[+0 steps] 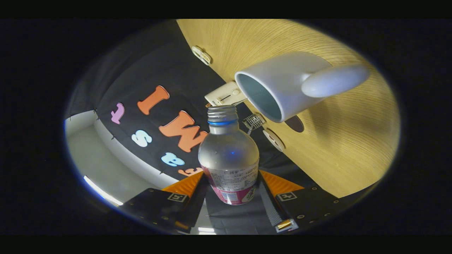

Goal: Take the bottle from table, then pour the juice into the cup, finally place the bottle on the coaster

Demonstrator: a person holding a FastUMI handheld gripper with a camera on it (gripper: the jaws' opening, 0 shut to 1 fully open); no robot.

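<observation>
A clear plastic bottle (229, 155) with a pink label and a blue neck ring sits between my fingers, and my gripper (233, 187) is shut on its labelled body. The cap is off, and the bottle leans with my gripper relative to the table. Its open mouth sits close to the rim of a white cup (279, 84), slightly short of the opening. The cup stands on the wooden table (335, 141), with a blue-grey inside and its handle pointing towards me. A dark round flat piece (295, 124), which looks like the coaster, peeks out from behind the cup's rim.
Along the table's far edge lie a white boxy device (226, 95), a small wire rack (253, 121), a white round disc (273, 139) and a white clip (201, 55). The booth's black cloth wall (123, 77) rises beyond the table.
</observation>
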